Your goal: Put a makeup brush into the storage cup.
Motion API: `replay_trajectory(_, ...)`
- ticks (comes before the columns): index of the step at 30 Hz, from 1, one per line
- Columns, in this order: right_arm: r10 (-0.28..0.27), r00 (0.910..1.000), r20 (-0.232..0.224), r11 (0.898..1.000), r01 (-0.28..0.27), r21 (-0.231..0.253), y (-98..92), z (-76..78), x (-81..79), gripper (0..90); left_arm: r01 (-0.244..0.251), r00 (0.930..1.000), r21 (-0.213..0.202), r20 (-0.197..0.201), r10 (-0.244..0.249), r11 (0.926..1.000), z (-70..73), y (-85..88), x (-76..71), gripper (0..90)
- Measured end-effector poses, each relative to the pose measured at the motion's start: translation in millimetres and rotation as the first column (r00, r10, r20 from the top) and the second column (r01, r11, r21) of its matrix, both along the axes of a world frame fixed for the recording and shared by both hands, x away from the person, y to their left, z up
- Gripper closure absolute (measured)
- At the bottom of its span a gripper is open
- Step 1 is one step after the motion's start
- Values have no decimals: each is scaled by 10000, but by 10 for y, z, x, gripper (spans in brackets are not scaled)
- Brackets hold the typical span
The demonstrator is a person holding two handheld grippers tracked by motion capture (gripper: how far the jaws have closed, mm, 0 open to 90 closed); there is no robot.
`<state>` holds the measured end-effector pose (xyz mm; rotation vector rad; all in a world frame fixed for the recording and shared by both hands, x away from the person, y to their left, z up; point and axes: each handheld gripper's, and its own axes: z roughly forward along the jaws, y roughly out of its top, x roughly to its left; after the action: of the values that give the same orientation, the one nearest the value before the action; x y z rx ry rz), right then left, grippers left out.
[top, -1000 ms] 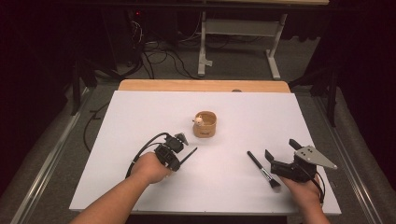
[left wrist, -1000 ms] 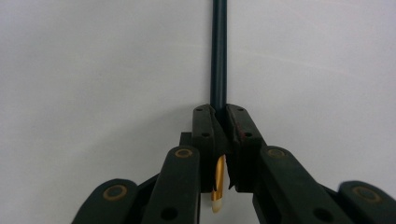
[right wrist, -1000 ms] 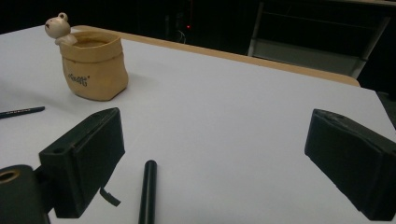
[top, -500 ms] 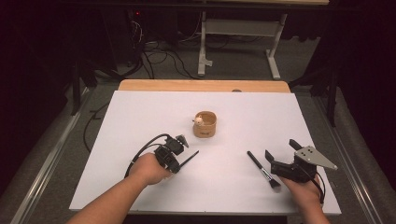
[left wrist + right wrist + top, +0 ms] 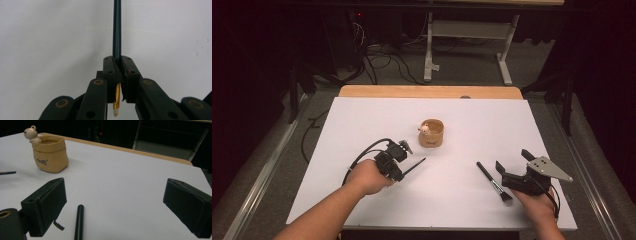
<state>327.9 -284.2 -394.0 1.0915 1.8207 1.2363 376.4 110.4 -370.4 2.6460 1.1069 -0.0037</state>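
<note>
My left gripper is at the front left of the white table top. It is shut on a thin dark brush whose handle points toward the middle of the table. In the left gripper view the jaws pinch the dark handle, and a gold ferrule shows behind them. My right gripper is open at the front right, with nothing between its jaws. A black make-up brush lies flat just left of it, and its handle end lies beside the left jaw.
A small tan pot with a little bear figure on its rim stands mid-table. A wooden strip runs along the far edge. Cables and a metal desk frame are on the floor beyond.
</note>
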Motion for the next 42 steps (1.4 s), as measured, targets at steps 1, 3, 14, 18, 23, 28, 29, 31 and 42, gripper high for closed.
replay_trajectory(1, 1, 10000, -19, 10000, -1, 2, 2, 0, -2, 64, 15, 10000, -48, 34, -15, 10000, 28, 10, 1, 829)
replay_trajectory(3, -15, 10000, -39, 10000, 15, 12, 6, 0, -5, 65, 114, 9998, -56, 133, -113, 9999, 95, 34, 3, 829)
replay_trajectory(14, 12, 10000, -53, 10000, -12, -6, 11, -6, -2, 64, 413, 9977, -34, 532, -411, 9991, 390, 110, 22, 829)
replay_trajectory(18, 29, 10000, -52, 10000, -29, -23, 12, -8, -2, 64, 574, 9970, -27, 522, -572, 9983, 422, 108, 19, 829)
replay_trajectory(23, 34, 10000, -45, 10000, -35, -36, 13, -11, 0, 64, 913, 9940, -34, 600, -909, 9958, 421, 63, -4, 829)
replay_trajectory(28, 119, 9999, -102, 9999, -120, -97, 26, -23, 7, 64, 1435, 9877, -93, 640, -1426, 9896, 413, 0, -17, 828)
replay_trajectory(29, 149, 9998, -102, 9998, -150, -117, 27, -25, 8, 65, 1510, 9862, -74, 696, -1501, 9885, 416, -16, -15, 828)
replay_trajectory(31, 177, 9998, -71, 9998, -177, -131, 29, -28, 9, 64, 1586, 9848, -61, 729, -1577, 9873, 423, -35, -12, 828)
replay_trajectory(42, 167, 9998, -88, 9998, -168, -91, 38, -30, 3, 64, 2292, 9700, 50, 824, -2289, 9734, 382, -168, -29, 828)
